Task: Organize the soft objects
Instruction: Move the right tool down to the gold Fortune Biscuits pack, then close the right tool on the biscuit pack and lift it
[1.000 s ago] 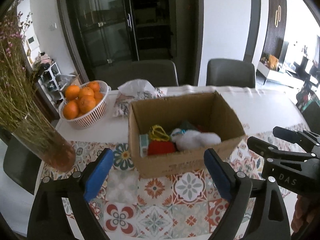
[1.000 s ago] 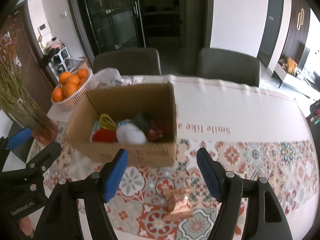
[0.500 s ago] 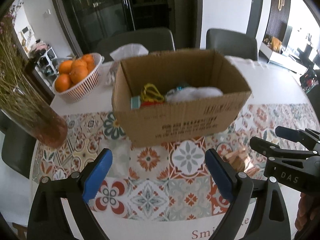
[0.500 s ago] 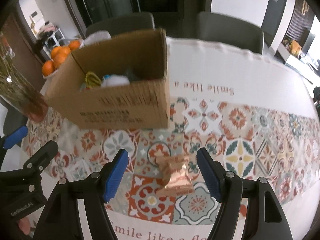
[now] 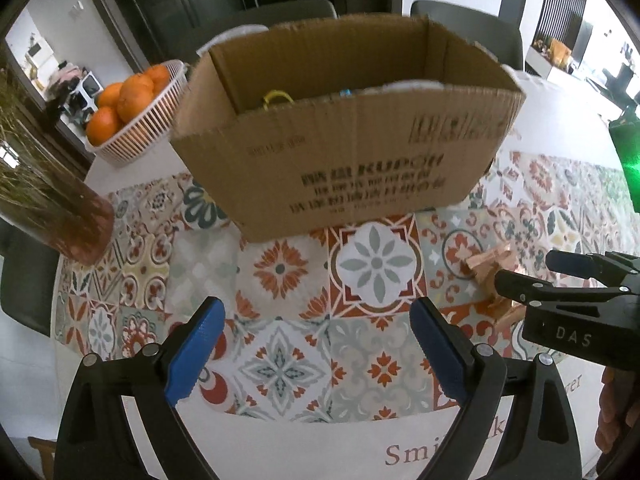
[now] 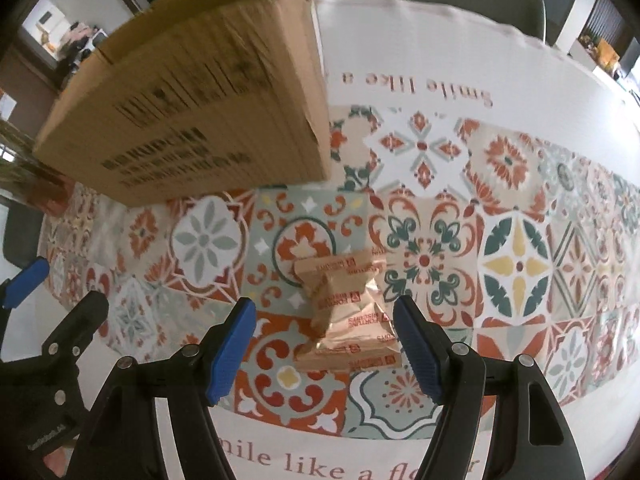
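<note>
Hovering low, the right gripper (image 6: pixel 322 330) brackets the foil snack packet (image 6: pixel 348 314) at frame bottom, fingers spread, nothing grasped; left gripper (image 5: pixel 316 344) hangs released below the cardboard box (image 5: pixel 344 160).

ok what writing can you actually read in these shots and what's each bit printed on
"Smile like a" and "mile like a fl": tablecloth
"DAS": right gripper body
"KUPON", roughly: cardboard box; its other lines are blurred
"FORTUNE", probably: snack packet, upside down; the rest too small
Left gripper body label: too small

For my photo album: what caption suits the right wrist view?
Open right tongs straddle a shiny snack packet lying on the patterned tablecloth beside a cardboard box.
</note>
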`<control>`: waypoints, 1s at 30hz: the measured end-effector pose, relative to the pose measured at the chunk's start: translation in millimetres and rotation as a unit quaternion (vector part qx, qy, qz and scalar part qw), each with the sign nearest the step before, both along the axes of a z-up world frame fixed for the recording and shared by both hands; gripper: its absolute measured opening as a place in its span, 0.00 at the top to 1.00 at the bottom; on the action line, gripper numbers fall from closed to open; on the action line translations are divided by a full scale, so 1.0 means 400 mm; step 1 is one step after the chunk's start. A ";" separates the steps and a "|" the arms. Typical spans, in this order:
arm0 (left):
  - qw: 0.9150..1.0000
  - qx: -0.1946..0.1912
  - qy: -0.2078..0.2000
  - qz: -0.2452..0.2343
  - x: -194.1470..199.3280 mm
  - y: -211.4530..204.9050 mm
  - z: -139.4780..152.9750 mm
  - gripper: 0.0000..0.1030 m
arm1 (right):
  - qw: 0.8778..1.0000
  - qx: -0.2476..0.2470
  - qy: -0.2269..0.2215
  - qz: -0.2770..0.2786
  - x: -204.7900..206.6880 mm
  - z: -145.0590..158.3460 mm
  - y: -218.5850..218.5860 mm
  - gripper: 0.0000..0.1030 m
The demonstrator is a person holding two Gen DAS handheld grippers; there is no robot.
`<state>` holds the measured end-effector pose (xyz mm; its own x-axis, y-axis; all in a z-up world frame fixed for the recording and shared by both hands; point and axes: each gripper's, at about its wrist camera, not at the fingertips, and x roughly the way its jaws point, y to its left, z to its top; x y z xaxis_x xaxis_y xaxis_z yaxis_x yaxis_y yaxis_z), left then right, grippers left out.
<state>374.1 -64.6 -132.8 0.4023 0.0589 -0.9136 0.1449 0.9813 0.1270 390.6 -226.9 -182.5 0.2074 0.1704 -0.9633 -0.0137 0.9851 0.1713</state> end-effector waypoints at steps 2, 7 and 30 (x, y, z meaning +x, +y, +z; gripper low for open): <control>1.000 0.001 0.009 -0.001 0.001 -0.005 -0.018 0.08 | 1.000 -0.003 0.009 -0.002 0.003 -0.020 -0.004 0.30; 0.999 0.004 0.031 -0.006 0.006 -0.012 -0.064 0.08 | 1.000 -0.008 0.024 0.002 0.007 -0.060 -0.004 0.30; 0.997 0.012 0.076 0.002 0.034 0.004 -0.167 0.08 | 0.999 -0.029 0.033 0.003 0.021 -0.161 0.038 0.46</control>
